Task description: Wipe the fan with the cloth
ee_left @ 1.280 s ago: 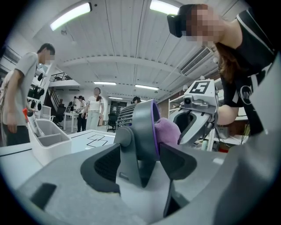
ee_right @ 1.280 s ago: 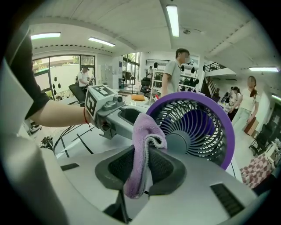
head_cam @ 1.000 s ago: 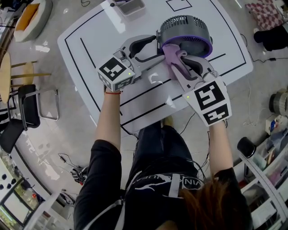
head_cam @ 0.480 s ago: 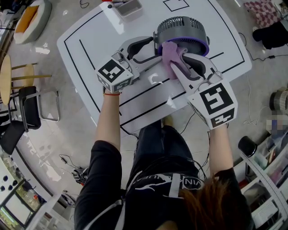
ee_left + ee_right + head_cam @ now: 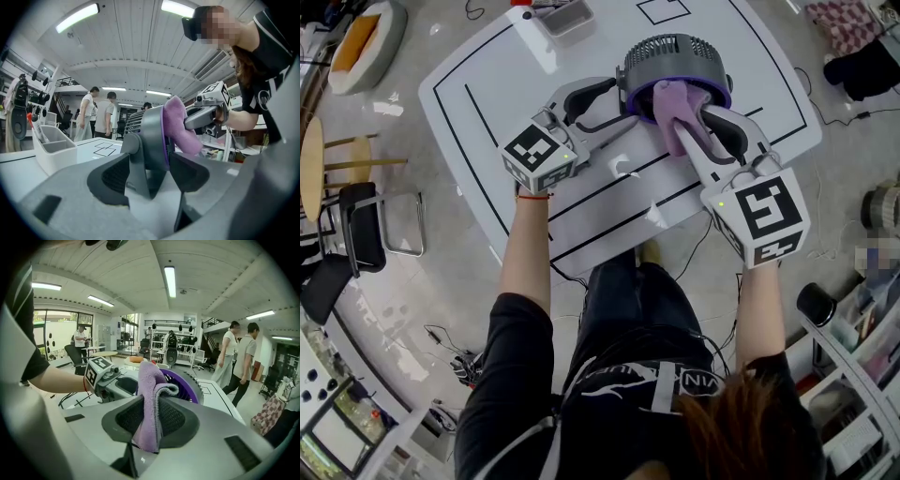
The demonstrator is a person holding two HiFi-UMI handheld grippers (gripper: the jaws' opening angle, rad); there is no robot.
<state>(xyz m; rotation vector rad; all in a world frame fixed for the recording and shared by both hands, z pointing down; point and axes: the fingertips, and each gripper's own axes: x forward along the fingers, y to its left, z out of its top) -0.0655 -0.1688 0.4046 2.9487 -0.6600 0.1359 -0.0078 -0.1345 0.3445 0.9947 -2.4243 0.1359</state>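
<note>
A grey fan (image 5: 675,49) with a purple rim stands on the white table (image 5: 487,94). My left gripper (image 5: 619,101) clamps the fan's stand from the left; in the left gripper view its jaws sit on either side of the stand (image 5: 143,159). My right gripper (image 5: 698,117) is shut on a purple cloth (image 5: 673,105), which presses against the fan's purple front. In the right gripper view the cloth (image 5: 150,399) hangs folded between the jaws with the fan (image 5: 190,385) just behind it. The cloth (image 5: 180,126) also shows against the fan's rim in the left gripper view.
A white bin (image 5: 567,14) stands at the table's far edge, left of the fan. Black lines mark the tabletop. A black chair (image 5: 356,220) is on the floor to the left. Several people stand in the background (image 5: 241,362).
My right gripper has carried the cloth to the right and up across the fan's front. The left gripper and the fan have stayed in place.
</note>
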